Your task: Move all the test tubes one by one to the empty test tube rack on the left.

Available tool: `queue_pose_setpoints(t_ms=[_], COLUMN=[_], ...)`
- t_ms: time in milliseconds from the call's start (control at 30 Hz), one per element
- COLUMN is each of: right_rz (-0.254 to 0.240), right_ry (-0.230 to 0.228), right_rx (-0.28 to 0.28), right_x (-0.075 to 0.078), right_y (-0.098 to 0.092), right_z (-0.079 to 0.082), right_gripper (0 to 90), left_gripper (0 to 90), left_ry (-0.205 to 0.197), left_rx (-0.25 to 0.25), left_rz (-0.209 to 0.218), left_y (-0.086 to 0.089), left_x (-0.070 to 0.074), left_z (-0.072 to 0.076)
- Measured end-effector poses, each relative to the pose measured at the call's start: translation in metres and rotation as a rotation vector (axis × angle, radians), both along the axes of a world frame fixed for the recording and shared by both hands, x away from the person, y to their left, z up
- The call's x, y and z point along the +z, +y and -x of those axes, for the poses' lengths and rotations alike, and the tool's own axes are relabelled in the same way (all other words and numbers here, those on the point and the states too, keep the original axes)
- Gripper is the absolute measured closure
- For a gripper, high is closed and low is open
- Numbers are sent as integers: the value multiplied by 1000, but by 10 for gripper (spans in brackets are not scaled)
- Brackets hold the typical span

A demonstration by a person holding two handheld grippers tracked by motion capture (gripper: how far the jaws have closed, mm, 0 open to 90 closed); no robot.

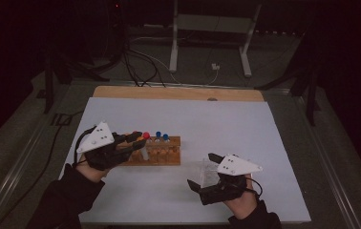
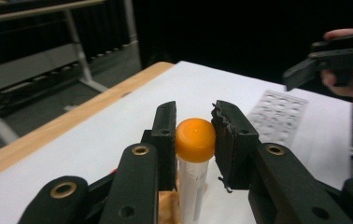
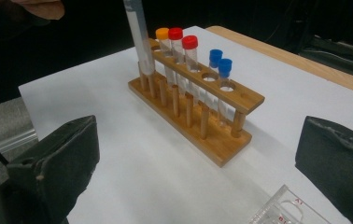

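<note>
Left gripper (image 2: 194, 140) clenched on orange-capped tube (image 2: 194, 158), held above left end of wooden rack (image 3: 198, 105); pads grip mostly at cap, so tube could swing, clip rack rail or slip free; right gripper (image 1: 206, 171) released, jaws wide, near clear rack (image 1: 210, 172) at right; tube's lower end cut off, probably clear of its hole; clear rack's outline faint in dim light

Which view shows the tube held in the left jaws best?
Left gripper view: the orange-capped tube sits close up, cap clamped between the left gripper's jaws. The right gripper view shows its clear body above the wooden rack; the high view shows it small.
</note>
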State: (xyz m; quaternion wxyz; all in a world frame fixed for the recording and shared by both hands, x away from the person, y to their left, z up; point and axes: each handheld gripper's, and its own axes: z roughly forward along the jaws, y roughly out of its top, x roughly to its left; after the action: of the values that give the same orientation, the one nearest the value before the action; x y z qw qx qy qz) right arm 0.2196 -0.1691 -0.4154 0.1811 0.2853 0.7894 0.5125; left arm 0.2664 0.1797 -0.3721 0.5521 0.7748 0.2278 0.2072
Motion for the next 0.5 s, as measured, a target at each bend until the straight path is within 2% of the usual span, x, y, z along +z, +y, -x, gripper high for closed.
queue_pose_setpoints(t_ms=[267, 500], right_rz=[-9, -9], right_ry=[-2, -4], right_rx=[1, 4], right_x=[0, 1], right_y=[-2, -2], right_z=[0, 1], right_gripper=[0, 0], left_gripper=[721, 721], left_ry=[-21, -16], left_rx=[84, 166], left_rz=[-14, -13], left_y=[28, 47], left_x=[4, 2], left_z=[1, -11])
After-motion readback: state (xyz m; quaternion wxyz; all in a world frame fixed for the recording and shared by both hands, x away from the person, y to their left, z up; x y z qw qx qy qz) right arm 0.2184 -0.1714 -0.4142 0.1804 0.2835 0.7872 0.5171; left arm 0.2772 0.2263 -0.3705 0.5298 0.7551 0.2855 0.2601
